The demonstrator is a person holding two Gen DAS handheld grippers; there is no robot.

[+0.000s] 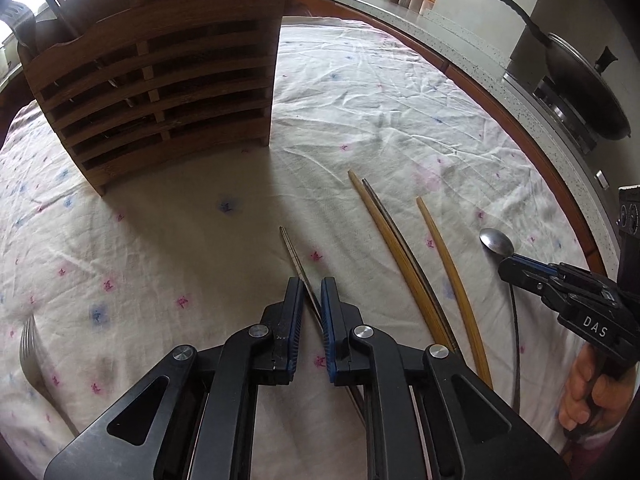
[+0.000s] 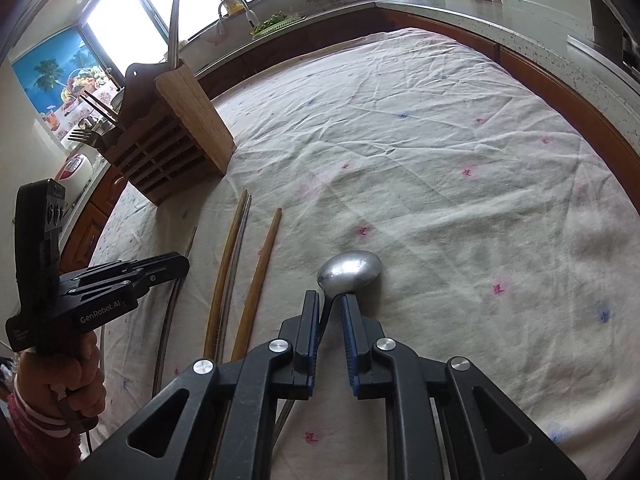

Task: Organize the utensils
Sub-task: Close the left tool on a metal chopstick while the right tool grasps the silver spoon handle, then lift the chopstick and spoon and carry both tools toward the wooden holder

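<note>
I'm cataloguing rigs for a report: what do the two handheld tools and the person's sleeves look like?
Both are black pistol-grip units with blue ribbed pads and silver pivot bolts. The left tool carries white "GenRobot.AI" lettering; the right tool reads "DAS". A dark cable trails from the right one. The left cuff is fuzzy pink, white-striped.
</note>
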